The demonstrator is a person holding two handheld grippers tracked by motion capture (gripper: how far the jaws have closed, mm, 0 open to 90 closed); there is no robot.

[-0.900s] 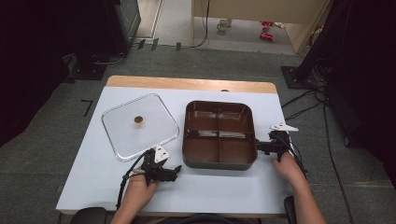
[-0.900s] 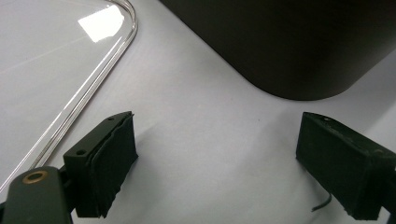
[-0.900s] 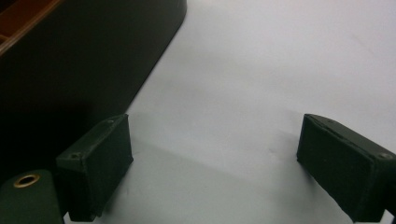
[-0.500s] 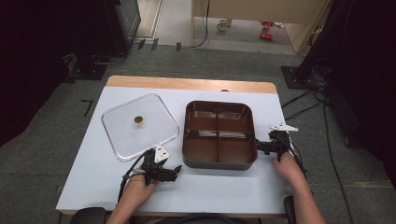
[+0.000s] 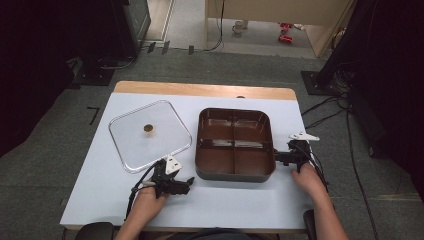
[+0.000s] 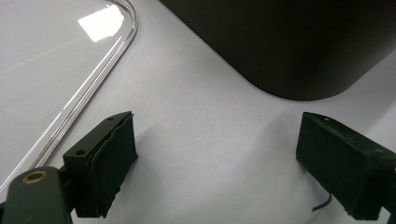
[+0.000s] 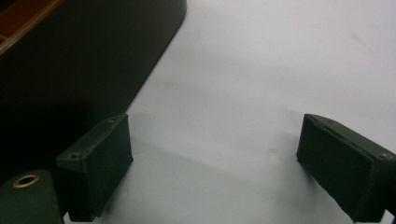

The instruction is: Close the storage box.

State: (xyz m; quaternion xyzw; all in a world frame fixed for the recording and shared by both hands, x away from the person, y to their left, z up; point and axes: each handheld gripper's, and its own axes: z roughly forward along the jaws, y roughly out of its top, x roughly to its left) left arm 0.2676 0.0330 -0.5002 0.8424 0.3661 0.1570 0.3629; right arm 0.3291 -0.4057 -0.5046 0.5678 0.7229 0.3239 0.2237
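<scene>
Grippers (image 5: 186,186) (image 5: 276,157) gaping empty, we are flanking the brown divided tray (image 5: 234,143) on the desk (image 5: 90,185); we judge grasping its walls comes next, glass lid (image 5: 149,134) waiting.

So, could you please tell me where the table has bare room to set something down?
Free: the near strip of the table between the two hands, and the far strip behind the clear lid and brown tray. Crowded: the gap between lid and tray, where the left hand-held gripper sits.
</scene>
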